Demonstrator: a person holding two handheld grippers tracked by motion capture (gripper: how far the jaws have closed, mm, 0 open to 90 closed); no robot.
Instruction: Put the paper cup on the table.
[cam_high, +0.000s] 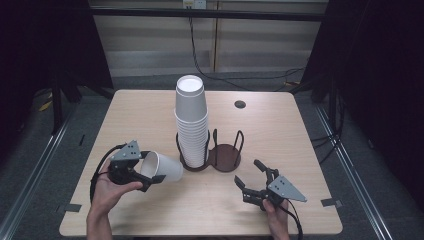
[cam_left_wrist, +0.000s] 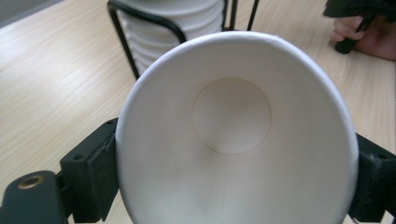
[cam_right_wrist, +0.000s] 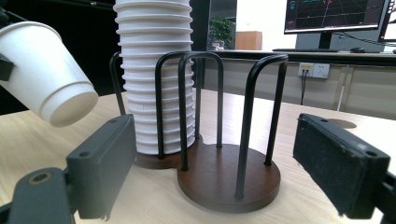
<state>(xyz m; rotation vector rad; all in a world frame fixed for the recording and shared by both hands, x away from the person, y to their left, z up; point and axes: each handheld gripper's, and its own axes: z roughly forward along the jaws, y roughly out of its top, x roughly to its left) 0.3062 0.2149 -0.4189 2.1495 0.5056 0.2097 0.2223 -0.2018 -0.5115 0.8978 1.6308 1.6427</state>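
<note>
The left gripper (cam_high: 150, 172) clamps a white paper cup (cam_high: 164, 168) tipped sideways, while the right gripper (cam_high: 248, 177) hangs wide open, empty, facing the black wire cup rack (cam_right_wrist: 219, 135).

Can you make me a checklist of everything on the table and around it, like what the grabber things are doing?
Surface: wooden table, with a round cable hole near the far edge.
Job's things: one paper cup held on its side; tall stack of paper cups in one bay of the black wire cup holder; its other bay is empty.
Clutter: nothing seen.
Grippers: left gripper clamps the single cup at its rim; right gripper is open and empty, facing the holder.
Cables: black cable down the back wall and across the floor.
Surroundings: dark curtains, a monitor behind.
</note>
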